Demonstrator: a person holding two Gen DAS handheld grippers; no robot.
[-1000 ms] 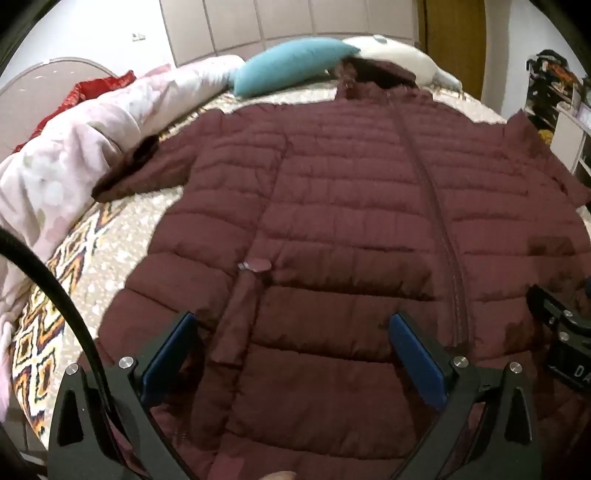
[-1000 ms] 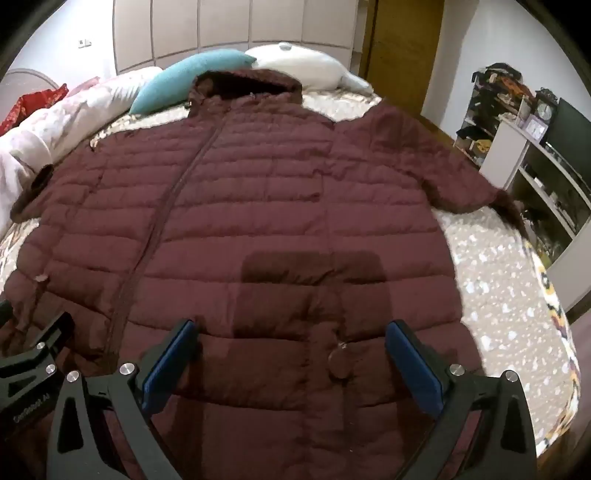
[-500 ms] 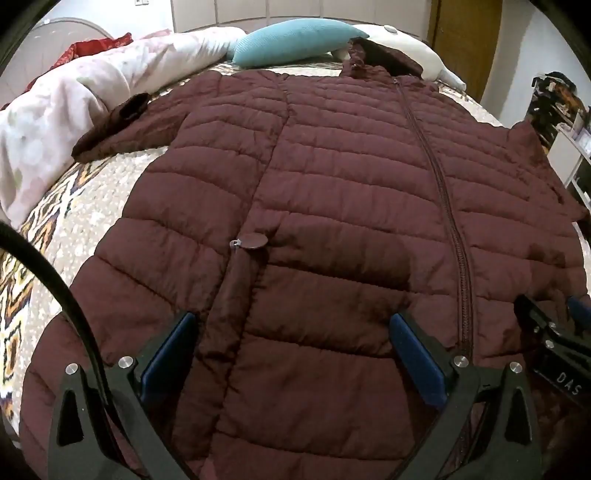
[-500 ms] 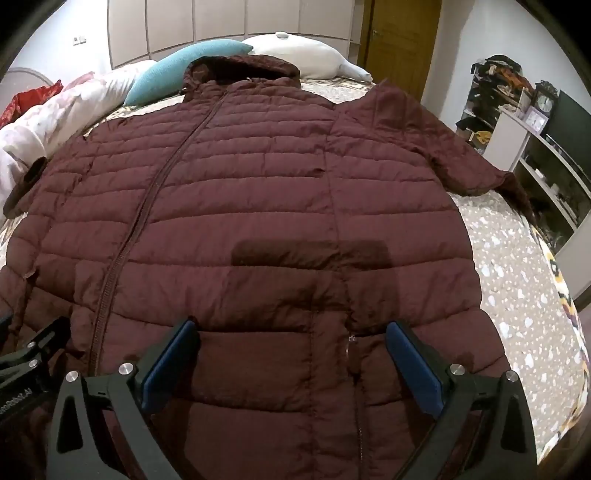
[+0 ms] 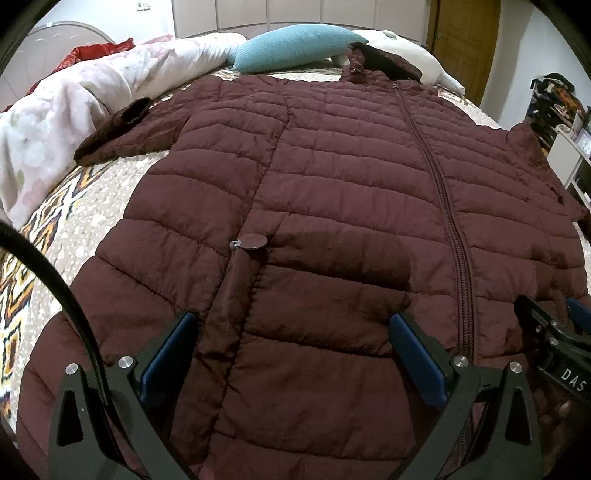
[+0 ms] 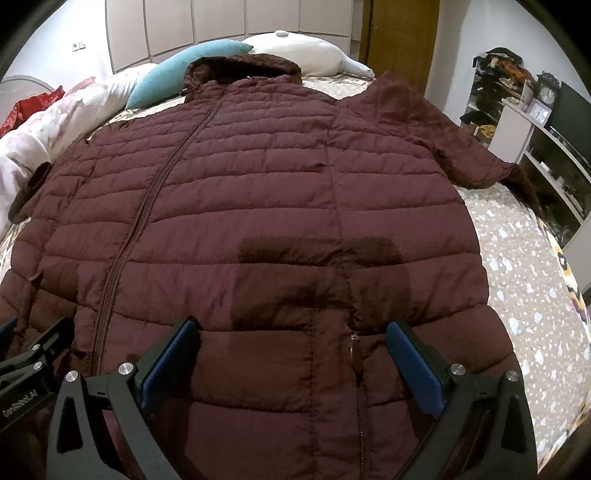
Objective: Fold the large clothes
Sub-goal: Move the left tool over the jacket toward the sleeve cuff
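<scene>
Left wrist view: left tool (image 5: 291, 354) spread wide, gripping nothing, poised low over the hem; maroon puffer jacket (image 5: 332, 192) flat on the bed (image 5: 74, 221), front up, likely laid out for folding.
Right wrist view: right tool (image 6: 291, 354) likewise apart, empty; jacket's long axis runs 6 to 12 o'clock, hood (image 6: 240, 68) at 12; right sleeve (image 6: 461, 147) towards 2.

A home bedroom: a bed with a patterned bedspread (image 5: 55, 221), a teal pillow (image 5: 295, 46) and white pillow (image 6: 306, 50), a rumpled floral duvet (image 5: 62, 110), a wooden door (image 6: 399, 33) and cluttered shelves (image 6: 517, 110)
</scene>
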